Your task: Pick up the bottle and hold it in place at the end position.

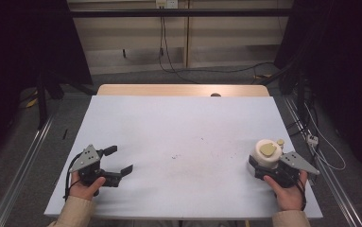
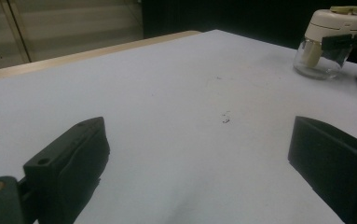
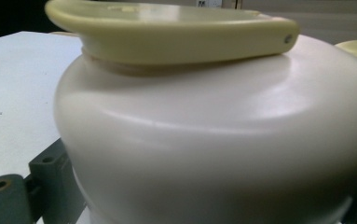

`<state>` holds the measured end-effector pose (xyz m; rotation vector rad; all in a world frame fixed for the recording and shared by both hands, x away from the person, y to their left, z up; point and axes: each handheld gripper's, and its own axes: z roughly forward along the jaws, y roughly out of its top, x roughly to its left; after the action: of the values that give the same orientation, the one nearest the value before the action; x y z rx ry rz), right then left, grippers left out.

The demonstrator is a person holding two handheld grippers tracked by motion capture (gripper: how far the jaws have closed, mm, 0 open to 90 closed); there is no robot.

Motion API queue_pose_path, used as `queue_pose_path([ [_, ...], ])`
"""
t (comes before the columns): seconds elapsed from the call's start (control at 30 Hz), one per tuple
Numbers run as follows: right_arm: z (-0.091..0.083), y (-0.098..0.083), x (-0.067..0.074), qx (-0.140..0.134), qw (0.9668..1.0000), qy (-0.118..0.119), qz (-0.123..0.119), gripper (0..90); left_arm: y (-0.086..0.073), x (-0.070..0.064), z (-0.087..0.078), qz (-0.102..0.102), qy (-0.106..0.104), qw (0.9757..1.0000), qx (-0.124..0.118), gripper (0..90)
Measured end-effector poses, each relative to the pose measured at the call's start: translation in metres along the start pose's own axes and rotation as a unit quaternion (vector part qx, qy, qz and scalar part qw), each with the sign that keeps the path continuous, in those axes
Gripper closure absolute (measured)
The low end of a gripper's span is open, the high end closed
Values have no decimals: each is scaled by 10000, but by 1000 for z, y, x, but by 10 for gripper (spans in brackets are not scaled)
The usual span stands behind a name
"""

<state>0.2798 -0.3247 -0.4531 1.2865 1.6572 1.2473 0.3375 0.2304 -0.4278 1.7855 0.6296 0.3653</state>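
Cream-lidded jar [image 1: 265,158] stands near the tabletop's [image 1: 178,137] right edge, toward the near corner. Right gripper [image 1: 263,166] has its jaws clamped on the jar just under the lid; left gripper [image 1: 117,161], near the left edge, rests with jaws wide apart. To lift well, keep the squeeze even and the jar upright, since its glass base looks slippery.

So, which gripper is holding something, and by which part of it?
The right gripper holds the jar, jaws closed on its sides just under the cream lid. The left gripper is open and holds nothing.
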Motion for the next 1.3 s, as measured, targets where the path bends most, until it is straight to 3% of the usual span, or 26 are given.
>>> queue_pose_path([
  [0.2,-1,2,2,-76,9998,-15,155,68,0,0,0,8,10,10000,-10,45],
  [0.37,0,7,11,-66,9999,75,-38,69,1,-1,0,-1,8,10000,-31,45],
  [0.57,5,14,21,-204,9996,182,-33,69,1,-1,0,1,4,10000,-33,45],
  [1.3,28,31,49,-307,9985,444,-104,69,0,0,-1,-61,-31,9999,-87,45],
])
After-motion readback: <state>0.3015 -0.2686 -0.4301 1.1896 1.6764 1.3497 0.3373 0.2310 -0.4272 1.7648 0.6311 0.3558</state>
